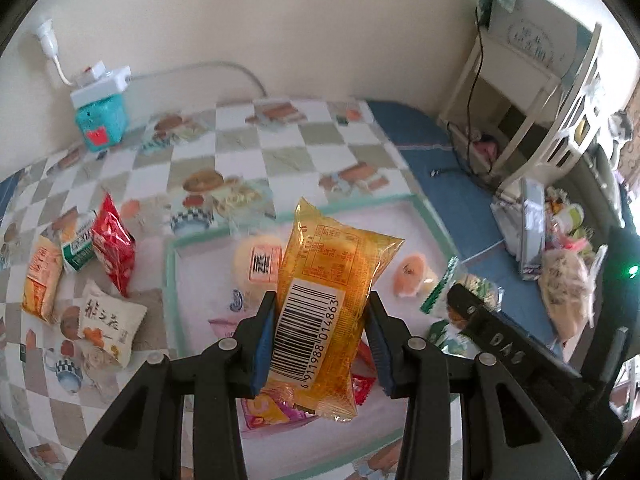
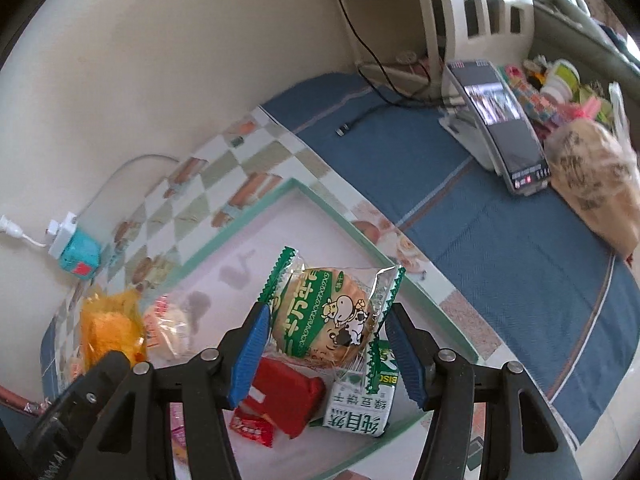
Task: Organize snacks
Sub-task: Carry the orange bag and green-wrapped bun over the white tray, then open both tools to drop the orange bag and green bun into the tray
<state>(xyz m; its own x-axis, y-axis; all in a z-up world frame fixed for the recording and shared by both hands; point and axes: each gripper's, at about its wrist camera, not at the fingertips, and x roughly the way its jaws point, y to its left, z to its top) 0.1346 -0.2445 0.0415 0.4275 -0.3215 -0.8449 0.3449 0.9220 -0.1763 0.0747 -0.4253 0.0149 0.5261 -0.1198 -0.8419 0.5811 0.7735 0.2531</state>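
Note:
My left gripper (image 1: 322,316) is shut on an orange snack packet (image 1: 332,300) with a barcode, held above a white tray with a green rim (image 1: 360,202). My right gripper (image 2: 324,334) is shut on a green-and-clear biscuit packet (image 2: 328,312) with a cow picture, held above the same tray (image 2: 336,212). In the tray lie a red packet (image 2: 286,394), a green-white biscuit pack (image 2: 360,404), a round bun (image 1: 256,260) and a peach-coloured snack (image 1: 412,276). The orange packet also shows at the left of the right wrist view (image 2: 108,328).
Several loose snacks (image 1: 80,264) lie on the checkered tablecloth left of the tray. A teal box with a power adapter (image 1: 100,116) stands by the wall. A phone on a stand (image 2: 500,124) and bagged items (image 2: 592,184) sit on the blue cloth.

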